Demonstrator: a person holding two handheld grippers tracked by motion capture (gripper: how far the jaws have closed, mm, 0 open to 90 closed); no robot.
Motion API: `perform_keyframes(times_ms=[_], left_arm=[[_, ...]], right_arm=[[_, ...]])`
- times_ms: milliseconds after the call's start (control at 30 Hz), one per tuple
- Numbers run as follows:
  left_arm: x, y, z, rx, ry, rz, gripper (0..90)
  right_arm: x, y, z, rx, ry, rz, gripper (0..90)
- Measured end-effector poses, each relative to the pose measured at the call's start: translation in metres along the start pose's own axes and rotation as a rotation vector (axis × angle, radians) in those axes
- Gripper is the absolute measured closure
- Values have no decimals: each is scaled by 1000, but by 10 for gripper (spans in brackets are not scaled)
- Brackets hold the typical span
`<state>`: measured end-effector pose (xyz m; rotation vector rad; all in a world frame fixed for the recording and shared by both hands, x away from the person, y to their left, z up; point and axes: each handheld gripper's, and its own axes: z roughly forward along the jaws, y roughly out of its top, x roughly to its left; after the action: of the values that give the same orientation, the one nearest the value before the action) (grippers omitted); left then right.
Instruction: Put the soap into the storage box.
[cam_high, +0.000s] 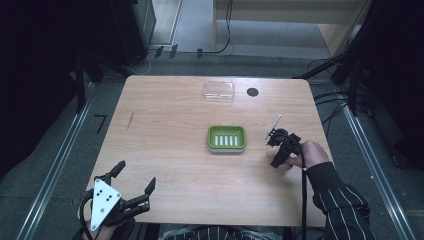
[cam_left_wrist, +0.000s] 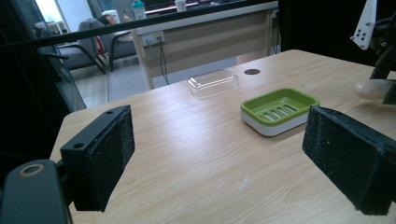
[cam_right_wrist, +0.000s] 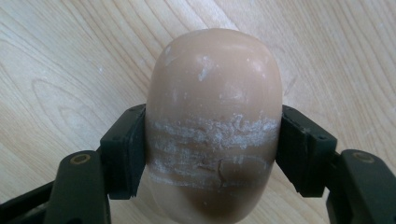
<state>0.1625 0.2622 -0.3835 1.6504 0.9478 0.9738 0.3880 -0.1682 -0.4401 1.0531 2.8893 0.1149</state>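
Note:
A beige bar of soap (cam_right_wrist: 214, 121) with white scuff marks sits between the two black jaws of my right gripper (cam_right_wrist: 212, 154), which press on both its sides just above the wooden table. In the high view my right gripper (cam_high: 281, 146) is at the table's right side, a little right of the green soap dish (cam_high: 227, 138). The soap (cam_left_wrist: 371, 88) also peeks in at the right edge of the left gripper view. My left gripper (cam_high: 135, 178) rests at the near left corner, its jaws wide apart with nothing between them. The green dish (cam_left_wrist: 279, 108) lies ahead of it.
A clear plastic lid (cam_high: 219, 90) lies at the far middle of the table, with a round black cable hole (cam_high: 253, 92) to its right. The wooden table (cam_high: 165, 125) has bare room on its left half. Cables run on the floor beyond.

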Motion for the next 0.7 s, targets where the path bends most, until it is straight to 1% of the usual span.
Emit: perform_keyframes(times_ms=[200, 267, 300, 333, 467, 500, 667, 700], left_arm=[[0, 0, -2, 2, 4, 1, 96], [0, 0, -2, 2, 7, 0, 96], [0, 0, -2, 3, 8, -1, 96], [0, -1, -2, 4, 10, -2, 96], [0, -1, -3, 7, 9, 4, 96], [0, -1, -3, 8, 11, 3, 96], [0, -1, -4, 8, 12, 2, 96], [0, -1, -4, 6, 13, 2, 96]], right_arm=[[1, 7, -1, -6, -2, -19, 336], [1, 9, -1, -5, -4, -33, 336], [2, 11, -2, 1, 0, -38, 336], [2, 12, -1, -6, 1, -37, 336], [3, 17, -2, -3, 4, -58, 336], [3, 19, -2, -2, -3, -66, 336], [3, 25, -4, -1, -6, -83, 336], [2, 26, -4, -10, -5, -88, 336]])
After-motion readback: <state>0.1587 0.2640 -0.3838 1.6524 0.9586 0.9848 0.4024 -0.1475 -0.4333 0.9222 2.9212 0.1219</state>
